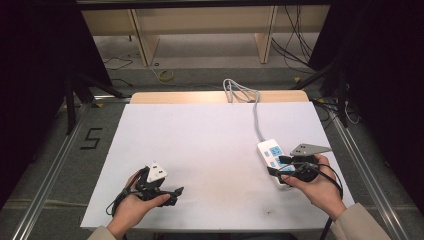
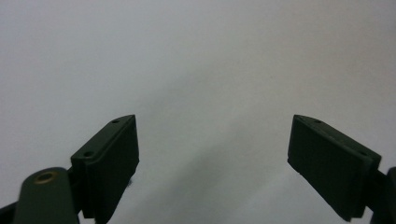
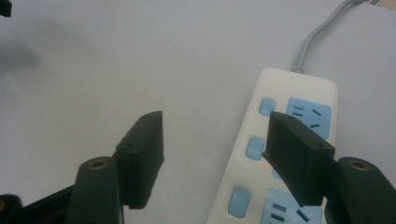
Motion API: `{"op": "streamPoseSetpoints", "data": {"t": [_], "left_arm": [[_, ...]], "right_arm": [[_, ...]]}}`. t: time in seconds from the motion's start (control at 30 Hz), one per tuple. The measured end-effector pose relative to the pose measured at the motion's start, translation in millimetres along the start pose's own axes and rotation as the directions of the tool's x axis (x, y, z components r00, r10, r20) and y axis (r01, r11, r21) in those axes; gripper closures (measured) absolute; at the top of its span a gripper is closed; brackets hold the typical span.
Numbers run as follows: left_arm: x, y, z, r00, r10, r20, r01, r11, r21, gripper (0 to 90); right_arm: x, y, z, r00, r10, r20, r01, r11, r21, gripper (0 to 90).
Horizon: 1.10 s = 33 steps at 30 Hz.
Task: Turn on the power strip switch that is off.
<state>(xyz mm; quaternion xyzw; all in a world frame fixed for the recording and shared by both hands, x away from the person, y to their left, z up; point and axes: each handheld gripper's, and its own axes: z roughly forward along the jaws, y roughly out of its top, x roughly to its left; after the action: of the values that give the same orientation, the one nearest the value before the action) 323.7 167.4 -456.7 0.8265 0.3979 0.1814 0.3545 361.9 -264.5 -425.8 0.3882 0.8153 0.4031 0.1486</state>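
Note:
A white power strip (image 1: 270, 152) with blue sockets lies on the right part of the white sheet (image 1: 210, 145). Its grey cable (image 1: 257, 117) runs to the table's back edge. My right gripper (image 1: 276, 165) is open and held low over the strip's near end. In the right gripper view one jaw hovers over the strip (image 3: 285, 88) and the other over bare sheet, with the gripper's gap (image 3: 215, 135) at the strip's left edge. My left gripper (image 1: 177, 196) rests open near the front left. Nothing but white sheet lies between its jaws (image 2: 212, 140).
The sheet covers a wooden table (image 1: 175, 96) whose back edge shows. Beyond it stand wooden shelf legs (image 1: 145, 45) with loose cables (image 1: 295, 50) on the floor. Metal rails (image 1: 50, 170) run along both sides. Dark curtains flank the scene.

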Motion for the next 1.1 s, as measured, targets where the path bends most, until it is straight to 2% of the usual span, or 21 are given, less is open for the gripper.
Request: {"op": "streamPoseSetpoints", "data": {"t": [0.2,0.27,0.53,1.1], "left_arm": [[-3.2,-0.6,-1.1,0.9999,0.006,0.008,-0.006,1.0000,0.002,16.0],[-4.0,-0.9,-2.1,0.9999,0.008,0.011,-0.008,1.0000,0.005,16.1],[-4.5,-3.0,-5.1,0.9999,0.011,0.011,-0.011,0.9999,0.000,16.1],[-1.3,-6.5,-9.1,1.0000,0.005,0.003,-0.005,1.0000,0.002,16.2]], "right_arm": [[3.1,-11.5,-4.7,0.9997,-0.023,0.000,0.023,0.999,-0.037,32.7],[2.9,-15.6,-6.3,0.9998,-0.020,-0.008,0.020,0.999,-0.043,31.7],[-0.1,-30.3,-14.1,0.9998,-0.020,0.009,0.021,0.996,-0.085,29.3],[-3.9,-50.3,-31.2,0.9997,-0.007,0.024,0.010,0.993,-0.120,28.1]]}}
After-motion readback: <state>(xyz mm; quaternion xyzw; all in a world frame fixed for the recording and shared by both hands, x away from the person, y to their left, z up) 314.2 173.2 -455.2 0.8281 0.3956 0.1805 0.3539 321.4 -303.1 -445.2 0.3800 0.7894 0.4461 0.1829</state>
